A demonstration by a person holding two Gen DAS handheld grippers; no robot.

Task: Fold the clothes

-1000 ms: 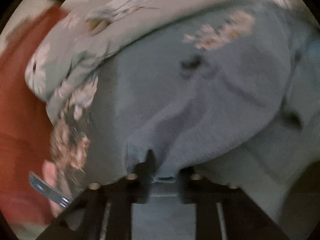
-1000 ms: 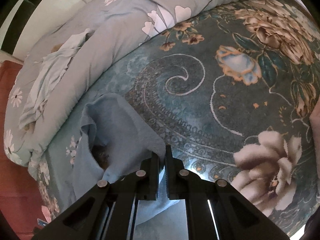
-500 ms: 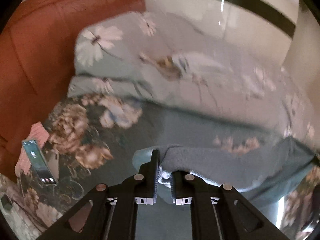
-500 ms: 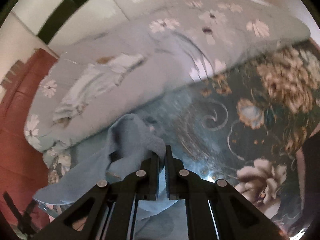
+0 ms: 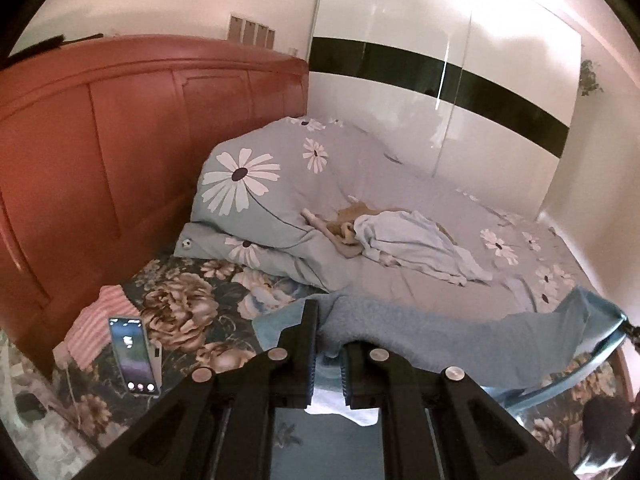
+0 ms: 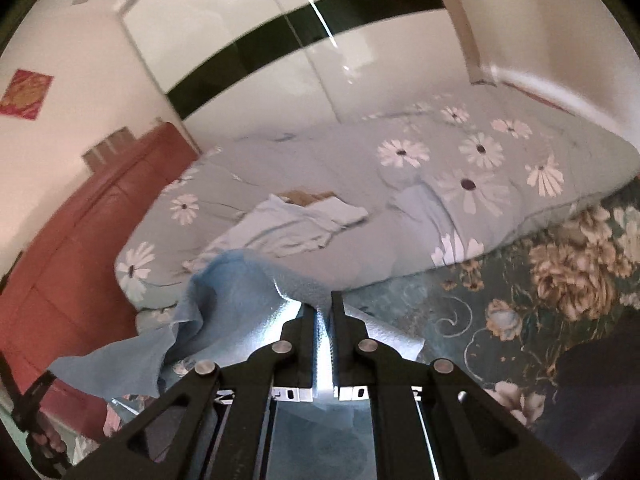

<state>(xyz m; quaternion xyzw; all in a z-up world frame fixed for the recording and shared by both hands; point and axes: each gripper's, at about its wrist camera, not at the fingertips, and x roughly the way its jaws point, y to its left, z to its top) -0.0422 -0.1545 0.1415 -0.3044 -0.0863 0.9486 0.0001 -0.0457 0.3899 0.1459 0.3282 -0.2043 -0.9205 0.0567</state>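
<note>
A light blue fleece garment [image 5: 440, 332] hangs stretched in the air between my two grippers, above the bed. My left gripper [image 5: 328, 320] is shut on one top edge of it, and the cloth runs off to the right. My right gripper [image 6: 322, 304] is shut on the other edge of the same blue garment [image 6: 224, 292], which sags away to the lower left. A second pale blue garment [image 5: 412, 240] lies crumpled on the grey daisy duvet [image 5: 400, 184], with a tan cloth [image 5: 352, 216] under it; it also shows in the right wrist view as the pale blue garment [image 6: 288, 224].
A dark floral bedspread [image 6: 560, 280] covers the near side of the bed. A phone [image 5: 132, 360] and a pink striped cloth [image 5: 96, 324] lie by the red wooden headboard [image 5: 100, 152]. White wardrobe doors [image 5: 440, 60] stand behind the bed.
Both grippers have risen and tilted up from the bedspread, carrying the blue garment with them. It went from lying bunched on the bed to hanging spread between them.
</note>
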